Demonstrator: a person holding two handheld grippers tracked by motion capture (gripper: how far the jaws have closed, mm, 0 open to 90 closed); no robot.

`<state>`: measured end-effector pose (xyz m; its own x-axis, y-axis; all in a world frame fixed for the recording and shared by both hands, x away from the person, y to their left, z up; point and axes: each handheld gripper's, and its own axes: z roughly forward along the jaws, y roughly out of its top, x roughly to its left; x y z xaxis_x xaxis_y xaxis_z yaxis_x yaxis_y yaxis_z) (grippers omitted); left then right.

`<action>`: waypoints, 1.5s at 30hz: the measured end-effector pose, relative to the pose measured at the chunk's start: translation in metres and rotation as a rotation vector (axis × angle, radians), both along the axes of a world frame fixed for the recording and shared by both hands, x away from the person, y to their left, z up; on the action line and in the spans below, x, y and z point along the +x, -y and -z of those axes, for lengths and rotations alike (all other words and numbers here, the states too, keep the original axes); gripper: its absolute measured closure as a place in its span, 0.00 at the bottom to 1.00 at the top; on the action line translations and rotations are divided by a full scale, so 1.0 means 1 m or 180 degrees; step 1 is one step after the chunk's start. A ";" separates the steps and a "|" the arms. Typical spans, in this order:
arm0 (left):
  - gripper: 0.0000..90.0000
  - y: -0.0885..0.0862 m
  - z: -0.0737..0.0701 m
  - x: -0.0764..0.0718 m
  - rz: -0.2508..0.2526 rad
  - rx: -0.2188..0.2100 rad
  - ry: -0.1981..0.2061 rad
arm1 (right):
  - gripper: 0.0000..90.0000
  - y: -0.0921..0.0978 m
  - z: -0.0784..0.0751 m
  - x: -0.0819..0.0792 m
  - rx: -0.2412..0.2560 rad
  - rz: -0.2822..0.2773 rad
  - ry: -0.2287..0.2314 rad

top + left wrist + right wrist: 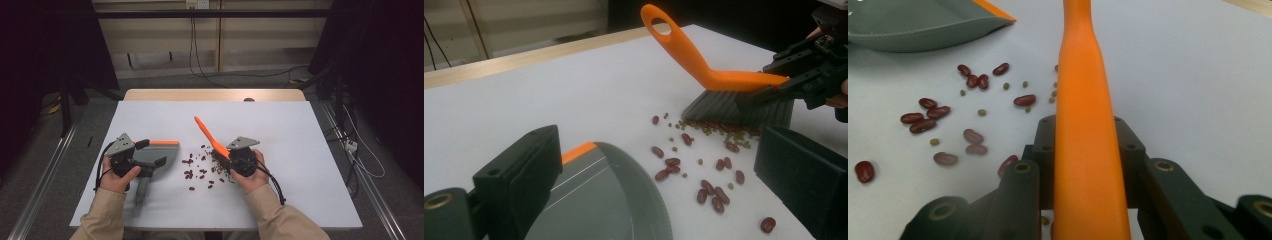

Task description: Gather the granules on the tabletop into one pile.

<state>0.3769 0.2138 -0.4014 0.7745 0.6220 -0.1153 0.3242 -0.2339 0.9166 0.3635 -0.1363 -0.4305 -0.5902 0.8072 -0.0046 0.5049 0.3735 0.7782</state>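
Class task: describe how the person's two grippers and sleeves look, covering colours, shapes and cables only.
Both sleeves are beige. The left gripper and right gripper are black, each topped by a grey three-cornered plate and trailing a black cable. In the gripper views the jaws are blocky and matte black, with round screw holes and brass-coloured inserts.

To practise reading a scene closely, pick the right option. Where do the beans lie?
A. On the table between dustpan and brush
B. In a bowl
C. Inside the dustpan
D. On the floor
A: the beans lie scattered on the white table, between the grey dustpan and the orange-handled brush.
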 end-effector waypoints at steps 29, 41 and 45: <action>0.06 -0.004 0.001 0.003 -0.0062 -0.0070 -0.0052 | 0.79 -0.002 0.005 0.104 0.0156 -0.0719 0.0351; 0.06 -0.007 0.001 0.003 -0.0085 -0.0078 -0.0066 | 0.78 -0.017 0.009 0.091 -0.0053 -0.1321 0.0242; 0.06 -0.008 0.002 0.003 -0.0097 -0.0066 -0.0076 | 0.78 -0.017 0.008 0.083 -0.0095 -0.1481 0.0238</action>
<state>0.3803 0.2220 -0.4031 0.7521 0.6425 -0.1467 0.3528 -0.2045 0.9131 0.4466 -0.1190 -0.4387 -0.8864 0.4558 -0.0801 0.2215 0.5697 0.7914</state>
